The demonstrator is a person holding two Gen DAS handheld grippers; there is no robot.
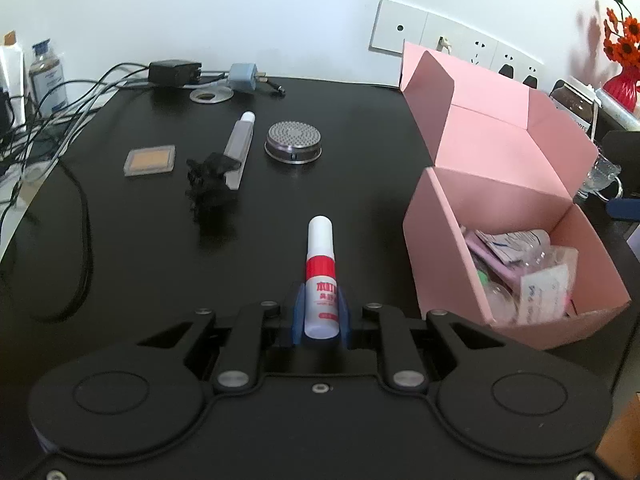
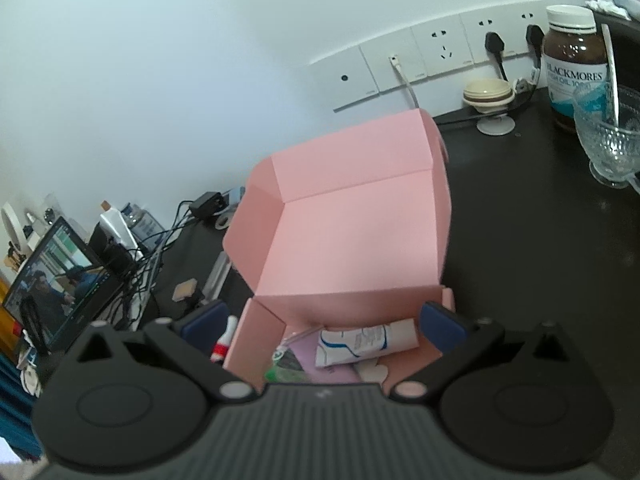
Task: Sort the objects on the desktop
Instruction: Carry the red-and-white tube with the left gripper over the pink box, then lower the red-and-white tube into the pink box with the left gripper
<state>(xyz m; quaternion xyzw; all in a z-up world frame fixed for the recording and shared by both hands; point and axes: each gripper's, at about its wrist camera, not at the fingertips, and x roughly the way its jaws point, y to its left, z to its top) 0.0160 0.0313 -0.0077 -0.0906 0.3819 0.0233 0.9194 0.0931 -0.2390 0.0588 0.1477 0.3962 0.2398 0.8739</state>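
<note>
- L gripper (image 1: pixel 320 314) clamped low on white-and-red bottle (image 1: pixel 320 276); bottle sticks out forward above bench (image 1: pixel 360 152), not yet over pink box (image 1: pixel 448 240).
- R gripper (image 2: pixel 322 322) jaws apart, nothing between pads, hanging over the box's open mouth.
- Risk: grip sits near bottle's base, so it could pivot or slip on a quick swing.
- Risk: cap may clip box's near wall; box prob. light, could shove.
- Room: open bench ahead; black clip (image 1: pixel 210 184), grey tube (image 1: pixel 240 148), round tin (image 1: pixel 293 142) lie well apart to the left.
</note>
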